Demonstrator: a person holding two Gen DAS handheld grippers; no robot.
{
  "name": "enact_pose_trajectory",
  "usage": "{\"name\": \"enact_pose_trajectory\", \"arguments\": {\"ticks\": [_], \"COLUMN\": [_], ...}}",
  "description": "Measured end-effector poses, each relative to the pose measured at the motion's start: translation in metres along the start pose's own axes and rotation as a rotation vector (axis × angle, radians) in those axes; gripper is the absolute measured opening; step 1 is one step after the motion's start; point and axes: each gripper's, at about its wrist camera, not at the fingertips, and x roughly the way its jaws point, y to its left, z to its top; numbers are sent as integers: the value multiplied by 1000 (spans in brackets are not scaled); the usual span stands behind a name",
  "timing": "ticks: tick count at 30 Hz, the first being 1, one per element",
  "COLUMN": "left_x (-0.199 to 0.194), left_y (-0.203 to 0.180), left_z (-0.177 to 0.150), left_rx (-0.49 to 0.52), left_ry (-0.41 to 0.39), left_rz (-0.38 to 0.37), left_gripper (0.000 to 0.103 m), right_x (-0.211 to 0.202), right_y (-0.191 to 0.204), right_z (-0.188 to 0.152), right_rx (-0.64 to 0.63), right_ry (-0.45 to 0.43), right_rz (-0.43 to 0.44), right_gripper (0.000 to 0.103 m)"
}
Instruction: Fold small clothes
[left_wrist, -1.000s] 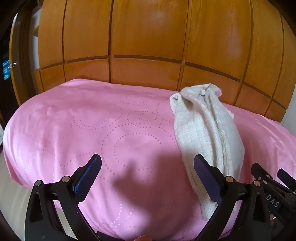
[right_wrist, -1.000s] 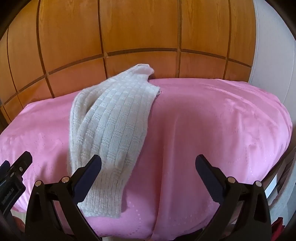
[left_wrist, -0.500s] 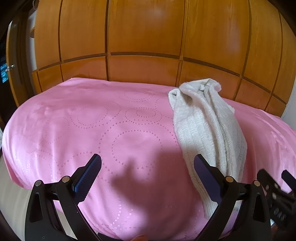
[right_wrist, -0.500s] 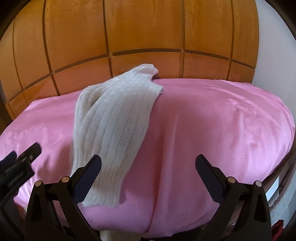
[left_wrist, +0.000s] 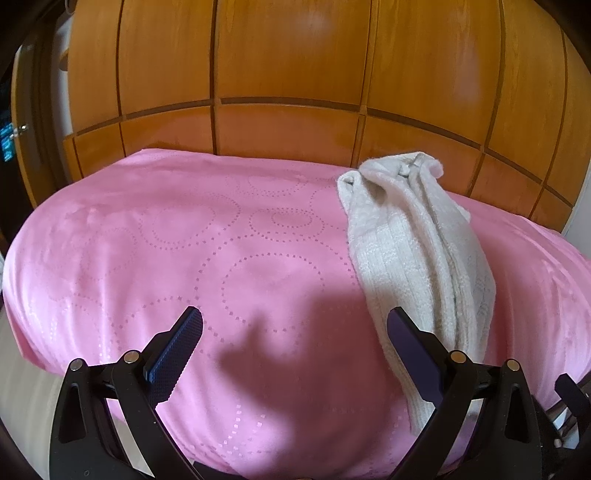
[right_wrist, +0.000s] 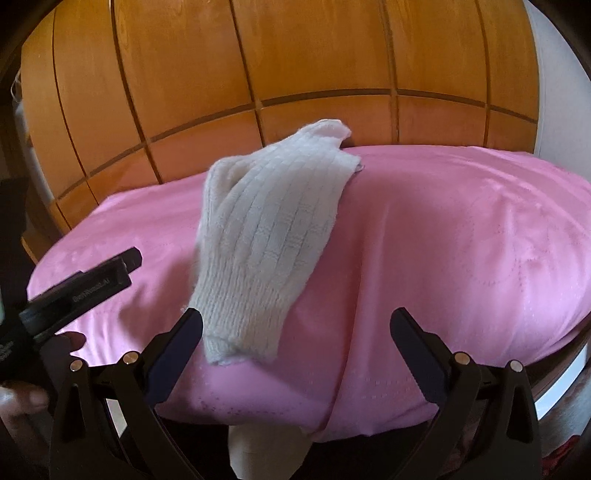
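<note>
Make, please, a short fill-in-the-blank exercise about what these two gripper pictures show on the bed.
1. The white knitted garment lies on a cover whose colour is ____.
2. The left gripper holds nothing, and its jaws stand ____.
3. The right gripper holds ____ between its fingers.
4. The panelled wall behind the bed is made of ____.

Missing words: pink; open; nothing; wood
</note>
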Motion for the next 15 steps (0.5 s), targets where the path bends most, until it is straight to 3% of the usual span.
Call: {"name": "enact_pose_trajectory", "arguments": {"ticks": [15], "left_x": [7], "left_y": [-1], "left_z": [2], "left_rx": [-14], "left_ry": [21], "left_rz": [-3], "left_gripper": [99], "right_x": [4], "right_y": [-20], "right_z": [7], "right_rx": [74], "right_ry": [9], "right_rz": [-53], "right_gripper": [101]}}
